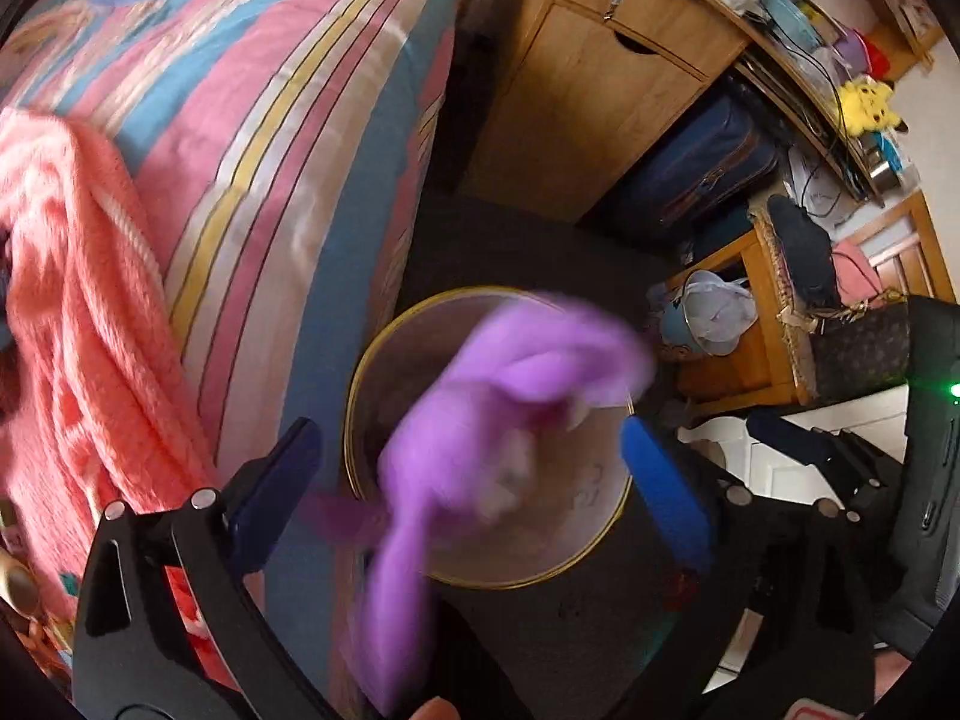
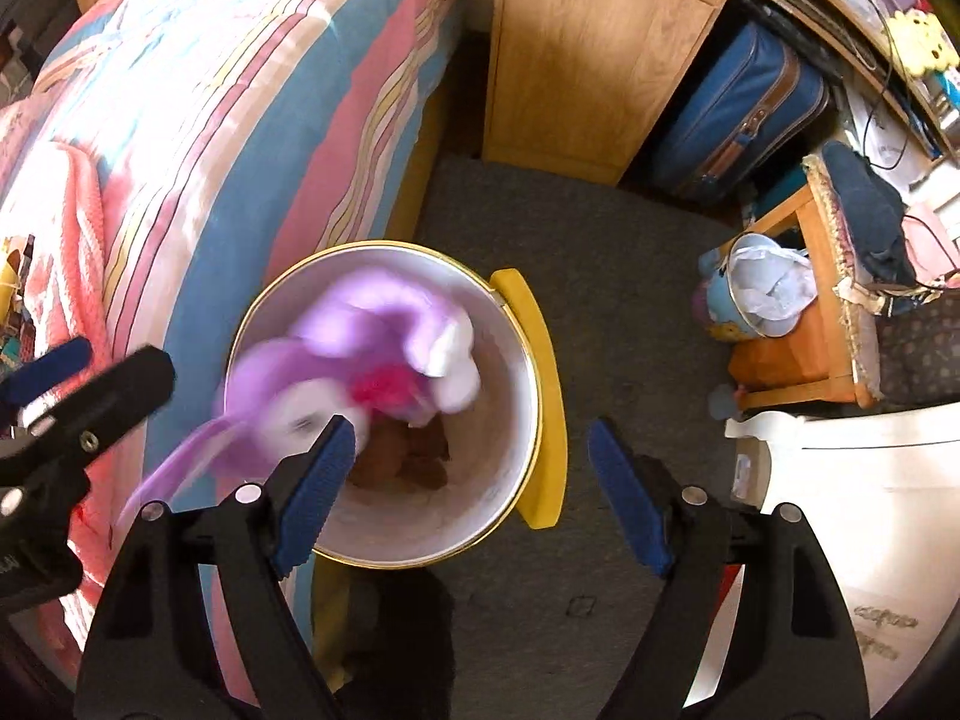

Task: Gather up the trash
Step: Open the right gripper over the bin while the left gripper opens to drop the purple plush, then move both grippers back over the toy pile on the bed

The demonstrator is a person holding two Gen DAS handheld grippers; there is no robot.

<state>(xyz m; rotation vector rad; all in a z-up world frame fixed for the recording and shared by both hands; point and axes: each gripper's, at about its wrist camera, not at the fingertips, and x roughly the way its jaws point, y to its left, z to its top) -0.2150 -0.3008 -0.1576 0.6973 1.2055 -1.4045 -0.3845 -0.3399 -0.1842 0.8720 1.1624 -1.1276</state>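
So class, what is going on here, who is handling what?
A person holds two black grippers with blue pads over a round white bin with a gold rim beside the striped bed. A blurred purple and white soft toy is over the bin's mouth, seemingly dropping. The left gripper and right gripper are both open, holding nothing.

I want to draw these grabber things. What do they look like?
Each hand-held gripper is the same. The left hand-held gripper and the right hand-held gripper have black angular plastic frames with silver round bolts. Each has two fingers tipped with bright blue ridged pads. A small green light glows on the right one's black body.
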